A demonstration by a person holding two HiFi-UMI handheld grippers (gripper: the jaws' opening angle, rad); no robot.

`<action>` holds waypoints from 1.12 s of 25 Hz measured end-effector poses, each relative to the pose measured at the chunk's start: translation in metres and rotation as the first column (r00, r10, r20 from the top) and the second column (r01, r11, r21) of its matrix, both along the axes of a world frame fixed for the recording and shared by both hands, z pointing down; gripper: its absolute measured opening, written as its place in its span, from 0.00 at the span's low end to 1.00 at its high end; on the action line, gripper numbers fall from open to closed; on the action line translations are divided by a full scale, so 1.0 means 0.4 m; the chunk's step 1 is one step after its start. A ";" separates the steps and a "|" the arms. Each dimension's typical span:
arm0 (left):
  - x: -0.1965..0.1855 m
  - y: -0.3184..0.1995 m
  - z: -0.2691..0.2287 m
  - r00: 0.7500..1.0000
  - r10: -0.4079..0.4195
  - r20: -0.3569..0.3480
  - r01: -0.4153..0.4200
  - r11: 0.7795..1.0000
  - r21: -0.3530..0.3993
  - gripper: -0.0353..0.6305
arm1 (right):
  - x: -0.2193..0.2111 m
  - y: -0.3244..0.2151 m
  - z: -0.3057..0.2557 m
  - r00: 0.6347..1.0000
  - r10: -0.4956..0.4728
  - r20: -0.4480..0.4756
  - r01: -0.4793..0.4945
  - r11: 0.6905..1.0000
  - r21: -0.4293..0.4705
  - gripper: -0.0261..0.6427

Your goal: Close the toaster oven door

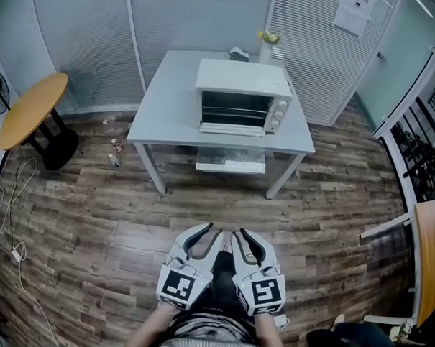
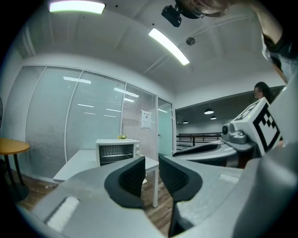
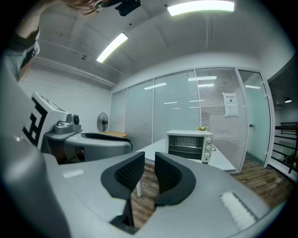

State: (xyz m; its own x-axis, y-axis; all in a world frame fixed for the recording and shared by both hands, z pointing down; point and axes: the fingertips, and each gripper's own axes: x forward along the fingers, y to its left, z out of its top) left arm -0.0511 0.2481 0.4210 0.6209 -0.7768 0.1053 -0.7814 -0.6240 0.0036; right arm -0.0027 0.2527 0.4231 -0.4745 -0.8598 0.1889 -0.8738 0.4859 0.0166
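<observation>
The white box-shaped toaster oven sits far and centre on the grey rectangular surface. Its glass door looks dropped open toward the near edge. The left tool and right tool hang well short of it over the wood-plank floor, jaws slightly apart and empty. A hard or off-centre shove could slide the oven back or bounce the door open.

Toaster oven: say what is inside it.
With its door down, the toaster oven shows a wire rack across its dark cavity. Nothing shows on the rack; the cavity's back is too dark to tell.
</observation>
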 end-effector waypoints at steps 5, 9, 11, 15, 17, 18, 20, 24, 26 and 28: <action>0.015 -0.081 -0.001 1.000 -0.003 0.011 0.003 1.000 0.006 0.18 | 0.009 -0.083 -0.002 1.000 -0.027 0.012 0.027 1.000 0.016 0.14; 0.033 -0.167 -0.015 0.999 -0.024 -0.036 0.023 0.999 -0.027 0.18 | 0.016 -0.171 -0.008 0.999 -0.034 0.019 0.034 0.999 0.015 0.14; 0.043 -0.210 -0.016 1.000 -0.014 -0.023 0.014 1.000 -0.019 0.18 | 0.023 -0.213 -0.011 0.999 -0.037 0.017 0.037 0.999 0.012 0.14; 0.060 -0.283 -0.017 1.000 -0.007 0.005 0.007 1.000 -0.005 0.18 | 0.035 -0.291 -0.019 0.999 -0.047 0.028 0.046 0.999 0.018 0.14; 0.068 -0.315 -0.017 1.000 -0.001 0.027 0.001 1.000 0.007 0.18 | 0.043 -0.324 -0.022 0.998 -0.053 0.027 0.052 0.998 0.019 0.14; 0.073 -0.331 -0.019 1.000 -0.003 0.025 0.003 1.000 0.004 0.18 | 0.048 -0.341 -0.025 0.998 -0.054 0.027 0.054 0.998 0.019 0.14; 0.083 -0.364 -0.025 1.000 -0.022 -0.006 0.022 0.999 -0.023 0.18 | 0.058 -0.377 -0.031 0.998 -0.057 0.030 0.056 0.998 0.017 0.14; 0.103 -0.428 -0.027 0.999 -0.038 0.007 0.038 0.999 -0.024 0.18 | 0.082 -0.441 -0.033 0.997 -0.068 0.036 0.068 0.998 0.014 0.14; 0.114 -0.455 -0.029 0.999 -0.048 0.005 0.048 0.999 -0.023 0.18 | 0.091 -0.470 -0.034 0.996 -0.076 0.039 0.075 0.997 0.013 0.14; 0.124 -0.485 -0.028 0.998 -0.050 0.025 0.050 0.999 -0.009 0.18 | 0.102 -0.500 -0.034 0.996 -0.084 0.039 0.084 0.996 0.011 0.14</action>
State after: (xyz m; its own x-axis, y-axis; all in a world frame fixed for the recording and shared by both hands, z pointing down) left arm -0.0017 0.0541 0.4097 0.5785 -0.8056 0.1278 -0.8114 -0.5843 -0.0102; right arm 0.0381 0.0526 0.4095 -0.5521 -0.8182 0.1604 -0.8300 0.5577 -0.0121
